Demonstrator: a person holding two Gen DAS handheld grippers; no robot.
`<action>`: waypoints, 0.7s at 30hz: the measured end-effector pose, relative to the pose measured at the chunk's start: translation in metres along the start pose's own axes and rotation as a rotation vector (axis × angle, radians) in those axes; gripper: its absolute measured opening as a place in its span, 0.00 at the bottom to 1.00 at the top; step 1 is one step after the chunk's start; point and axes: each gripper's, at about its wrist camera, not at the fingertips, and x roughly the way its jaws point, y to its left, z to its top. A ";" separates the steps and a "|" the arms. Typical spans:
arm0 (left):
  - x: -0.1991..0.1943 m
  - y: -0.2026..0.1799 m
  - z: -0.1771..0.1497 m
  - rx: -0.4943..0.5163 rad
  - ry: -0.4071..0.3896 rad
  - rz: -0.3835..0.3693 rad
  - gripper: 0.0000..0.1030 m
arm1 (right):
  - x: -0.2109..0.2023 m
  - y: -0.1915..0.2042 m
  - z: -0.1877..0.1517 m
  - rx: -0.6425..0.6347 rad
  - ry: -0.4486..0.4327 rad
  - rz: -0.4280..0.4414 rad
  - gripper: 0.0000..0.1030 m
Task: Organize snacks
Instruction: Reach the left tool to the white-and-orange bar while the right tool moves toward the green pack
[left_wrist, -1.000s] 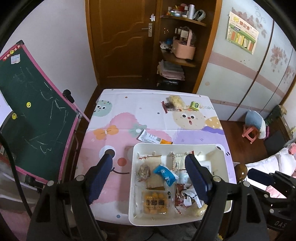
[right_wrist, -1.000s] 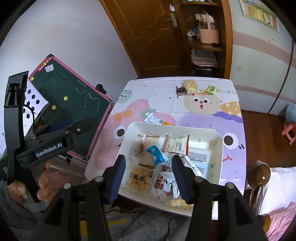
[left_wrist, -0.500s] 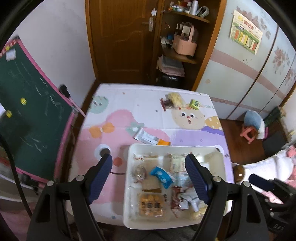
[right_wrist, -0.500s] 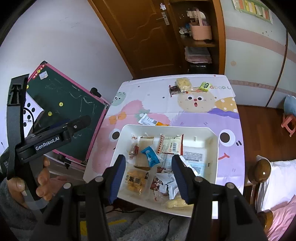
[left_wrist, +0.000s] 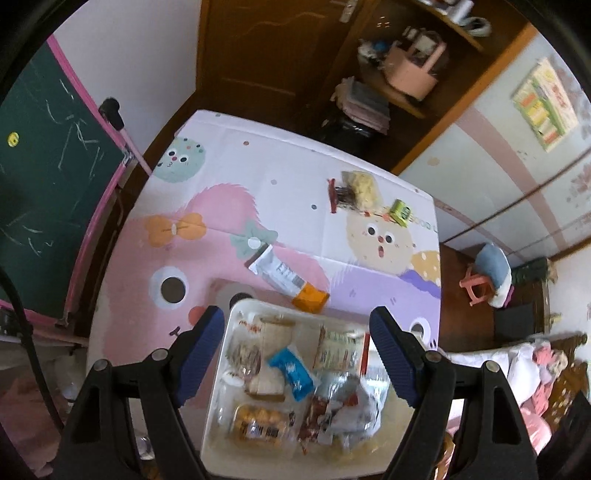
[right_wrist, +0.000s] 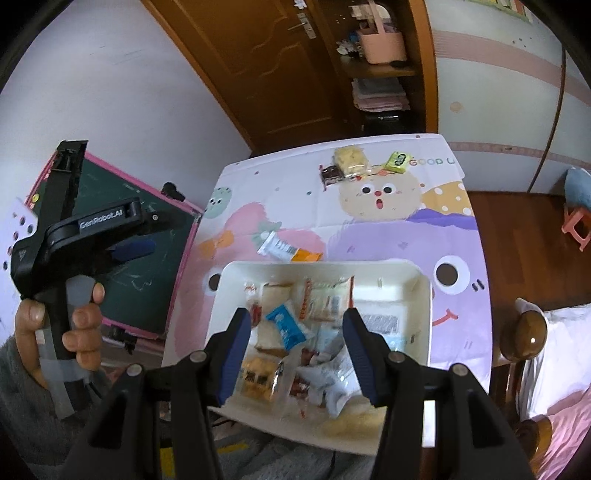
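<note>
Shifted and rolled against a second back: left gripper (left_wrist: 297, 354) now hangs tilted over the white rectangular plastic tray (left_wrist: 236, 308), whose far left corner sits just ahead of the left pad, where earlier the tray lay squarely between the pads. Jaws spread wide, unchanged, nothing between them. Right gripper (right_wrist: 293, 350) lower and closer over the same tray, jaws half apart as before, empty too. Tray contents unmoved: blue wrapped sweet (right_wrist: 285, 325) near the middle, orange biscuit pack (left_wrist: 258, 424) at the near left, red-and-white sachets (right_wrist: 325, 299) behind, crumpled silvery wrappers (left_wrist: 347, 406) at the near right.

Reads as an approach toward a first pick, probably into the tray pile or toward strays beyond it; nothing yet sorted.

Beyond the tray's far rim, just touching or nearly so: long white packet with an orange end (left_wrist: 286, 277). Well beyond, by the table's far edge: pale yellow puffed snack bag (right_wrist: 349, 158), dark red-ended wrapper (right_wrist: 329, 173) beside it, small yellow-green packet (right_wrist: 398, 161) to their right.

Underneath, a cartoon-printed cloth (left_wrist: 229, 210) in pink, lilac and white. Left of the tray, off the table, a pink-framed green chalkboard (left_wrist: 44, 158). Behind, a brown wooden door (right_wrist: 258, 55) and open shelves holding a pink basket (right_wrist: 380, 44); right of the tray, a bed with a wooden knob (right_wrist: 530, 332). Hand (right_wrist: 62, 328) on the left tool's grip, grey fleecy sleeve.
</note>
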 end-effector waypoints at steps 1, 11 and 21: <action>0.008 0.000 0.006 -0.008 0.012 0.008 0.78 | 0.003 -0.002 0.005 0.000 -0.001 -0.009 0.51; 0.139 0.007 0.051 -0.137 0.228 0.078 0.77 | 0.057 -0.043 0.087 0.025 0.016 -0.103 0.51; 0.232 0.021 0.050 -0.229 0.389 0.123 0.73 | 0.136 -0.092 0.149 0.114 0.098 -0.149 0.51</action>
